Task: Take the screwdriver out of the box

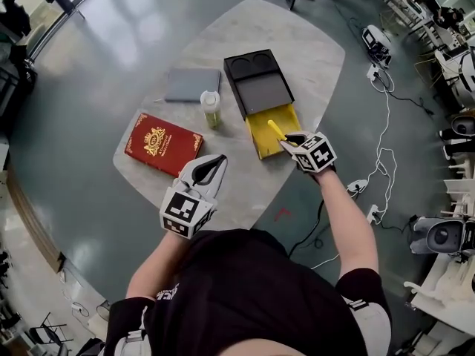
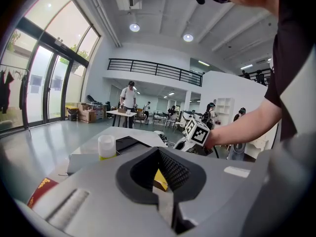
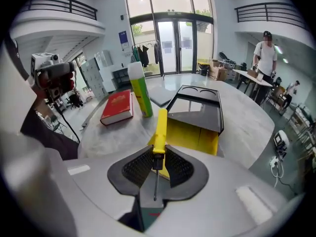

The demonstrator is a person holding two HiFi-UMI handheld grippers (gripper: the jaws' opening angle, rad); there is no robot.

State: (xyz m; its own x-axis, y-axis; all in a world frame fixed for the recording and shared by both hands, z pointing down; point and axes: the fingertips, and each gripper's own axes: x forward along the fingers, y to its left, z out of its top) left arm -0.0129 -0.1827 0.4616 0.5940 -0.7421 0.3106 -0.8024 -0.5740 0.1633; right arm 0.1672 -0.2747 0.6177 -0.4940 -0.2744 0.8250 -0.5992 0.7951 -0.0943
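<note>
Polished grey floor (image 1: 96, 43) stretches away to tall glass doors (image 3: 170, 33), and a person (image 3: 266, 53) stands at a table further back in the hall. Close by, a pale, marble-patterned worktop (image 1: 312, 50) carries a handful of things.

At its middle lies a black box (image 1: 260, 91) with two round recesses in its far end. A yellow drawer (image 1: 260, 136) is slid out of the near end, and what shows of its inside is plain yellow. Left of the box a bottle (image 1: 211, 108) stands upright, white-capped and yellow-green below. Behind it lies a flat grey case (image 1: 191, 84). A red book (image 1: 163, 144) with a gold emblem lies flat nearer the worktop's edge, well apart from the box.

The right tool (image 3: 158, 151) is clamped on the screwdriver (image 3: 160, 127). Its pads press the lower end of the yellow handle, so the handle sticks out ahead of the jaws and the thin metal shaft points back toward the hand. The screwdriver hangs over the open drawer and looks lifted clear of it.

The left tool (image 2: 159, 157) hovers over the near part of the worktop, just beside the red book. Its jaws are only narrowly apart with nothing between them.
</note>
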